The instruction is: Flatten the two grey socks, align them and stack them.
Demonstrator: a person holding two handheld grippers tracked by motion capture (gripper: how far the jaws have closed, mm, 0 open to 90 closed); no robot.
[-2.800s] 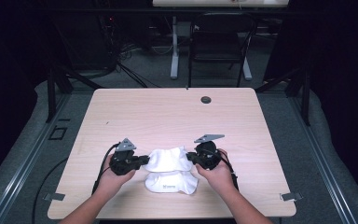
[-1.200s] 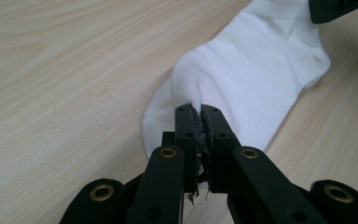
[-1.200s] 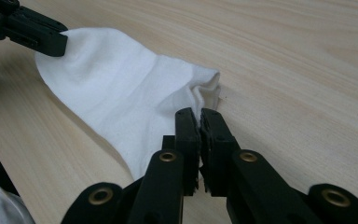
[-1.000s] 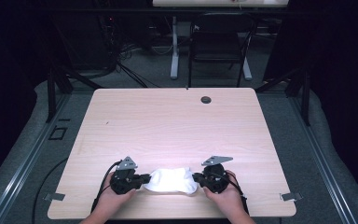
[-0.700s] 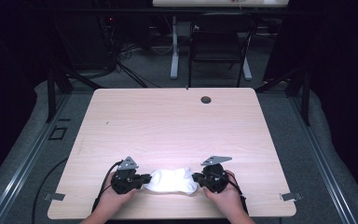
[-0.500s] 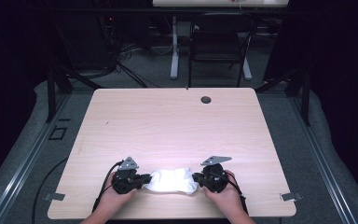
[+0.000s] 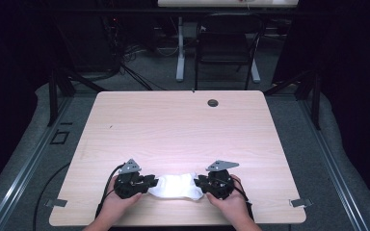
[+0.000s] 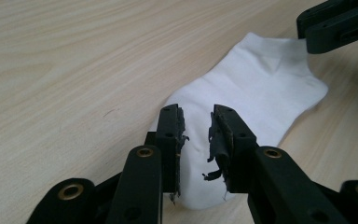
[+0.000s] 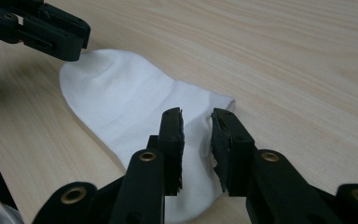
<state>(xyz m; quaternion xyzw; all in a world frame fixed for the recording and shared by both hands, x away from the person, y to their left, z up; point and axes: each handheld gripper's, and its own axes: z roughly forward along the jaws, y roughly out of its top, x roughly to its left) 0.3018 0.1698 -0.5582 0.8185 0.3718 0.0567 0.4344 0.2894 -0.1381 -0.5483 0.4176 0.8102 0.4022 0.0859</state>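
Note:
A white sock (image 7: 176,185) lies flat on the wooden table (image 7: 183,130) near its front edge, stretched between the two grippers. My left gripper (image 7: 151,183) is at the sock's left end. In the left gripper view its jaws (image 8: 196,116) stand slightly apart over the sock (image 8: 261,84), not pinching it. My right gripper (image 7: 198,183) is at the sock's right end. In the right gripper view its jaws (image 9: 196,119) also show a narrow gap above the sock (image 9: 121,102). Each view shows the opposite gripper at the sock's far end: the right one (image 8: 335,23), the left one (image 9: 42,28).
A small dark grommet hole (image 7: 213,102) sits near the table's far edge. A black chair (image 7: 226,43) and a desk leg (image 7: 179,48) stand behind the table. The table's front edge lies just below the hands.
Since 2.8 s ago both grippers came toward the front edge and the bunched sock now lies flattened. Over the last second nothing has visibly moved.

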